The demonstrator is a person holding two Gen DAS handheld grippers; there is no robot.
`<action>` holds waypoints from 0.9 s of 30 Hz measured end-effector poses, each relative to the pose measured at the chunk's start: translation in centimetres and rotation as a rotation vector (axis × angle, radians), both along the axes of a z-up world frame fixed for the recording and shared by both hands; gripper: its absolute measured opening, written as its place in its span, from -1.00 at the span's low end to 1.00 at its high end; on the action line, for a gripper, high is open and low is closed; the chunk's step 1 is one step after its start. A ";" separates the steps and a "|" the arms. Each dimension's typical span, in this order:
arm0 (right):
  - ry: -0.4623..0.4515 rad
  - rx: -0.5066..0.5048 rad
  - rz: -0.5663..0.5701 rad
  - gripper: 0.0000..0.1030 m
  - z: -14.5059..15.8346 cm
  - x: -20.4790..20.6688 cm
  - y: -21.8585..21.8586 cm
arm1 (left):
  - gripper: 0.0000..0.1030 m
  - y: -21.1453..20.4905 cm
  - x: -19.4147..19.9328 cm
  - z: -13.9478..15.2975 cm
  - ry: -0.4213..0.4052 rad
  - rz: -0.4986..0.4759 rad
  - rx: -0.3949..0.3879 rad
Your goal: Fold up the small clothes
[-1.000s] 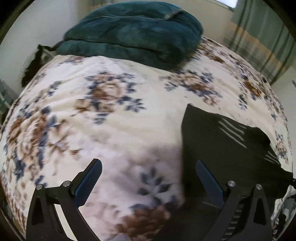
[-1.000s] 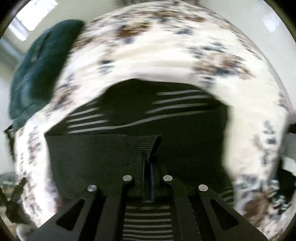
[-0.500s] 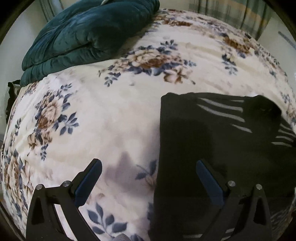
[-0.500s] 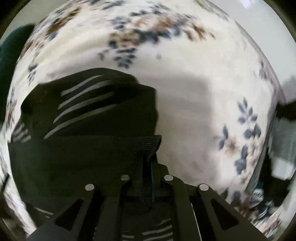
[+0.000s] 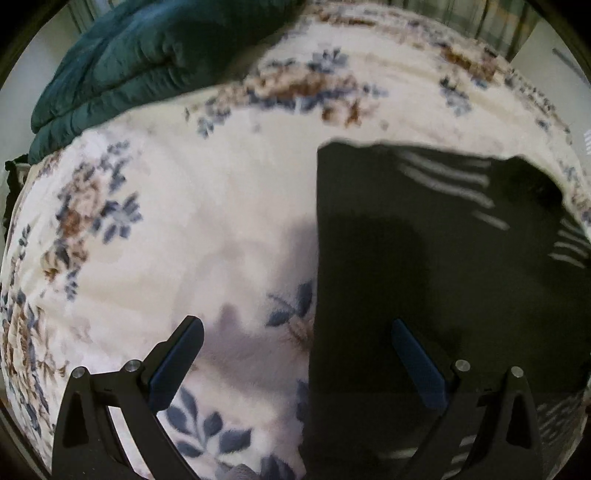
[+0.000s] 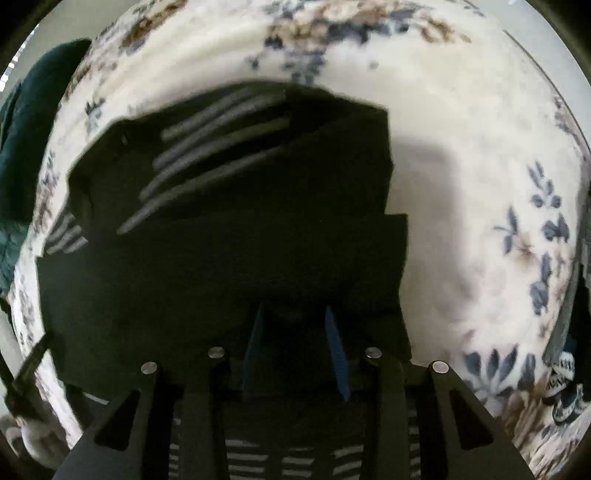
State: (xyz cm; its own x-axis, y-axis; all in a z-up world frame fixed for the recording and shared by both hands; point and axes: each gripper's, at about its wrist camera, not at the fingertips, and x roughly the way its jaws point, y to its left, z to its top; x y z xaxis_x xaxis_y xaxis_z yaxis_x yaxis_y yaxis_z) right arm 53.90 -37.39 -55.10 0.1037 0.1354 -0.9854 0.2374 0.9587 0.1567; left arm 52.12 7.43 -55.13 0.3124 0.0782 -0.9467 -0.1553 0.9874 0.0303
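A black garment with grey stripes (image 5: 424, 236) lies folded on the floral bedspread (image 5: 184, 221). In the left wrist view it fills the right half, its straight left edge running up between the fingers. My left gripper (image 5: 295, 328) is open and empty, its right finger over the cloth, its left finger over the bedspread. In the right wrist view the garment (image 6: 236, 229) lies flat in layers ahead of my right gripper (image 6: 293, 314). That gripper stands partly open just above the near fold, with nothing between the blue pads.
A dark teal blanket (image 5: 147, 59) is heaped at the far end of the bed; it shows at the left edge of the right wrist view (image 6: 18, 147). Curtains (image 5: 498, 22) hang beyond the bed. The bed's right edge (image 6: 569, 295) drops off to clutter.
My right gripper has opened and let go of the garment's edge, which now lies folded flat. My left gripper has shifted a little and stayed open.
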 end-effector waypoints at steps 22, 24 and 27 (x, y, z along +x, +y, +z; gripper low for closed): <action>0.132 0.093 0.121 0.44 11.2 -14.6 -16.9 | 1.00 -33.2 -26.0 3.9 0.316 -0.281 -0.231; 0.135 0.108 0.169 0.44 11.3 -13.2 -17.3 | 1.00 -37.0 -28.7 2.0 0.368 -0.301 -0.245; 0.128 0.120 0.211 0.44 11.2 -11.4 -18.1 | 0.83 -41.4 -31.0 -1.1 0.415 -0.316 -0.245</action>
State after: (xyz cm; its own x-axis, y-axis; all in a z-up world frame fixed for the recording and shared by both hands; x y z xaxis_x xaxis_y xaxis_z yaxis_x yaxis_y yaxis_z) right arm 42.48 -55.46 -43.89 -0.0637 0.2570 -0.9643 0.0592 0.9655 0.2535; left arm 21.14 -33.99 -56.20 -0.1164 -0.1953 -0.9738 0.1243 0.9699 -0.2094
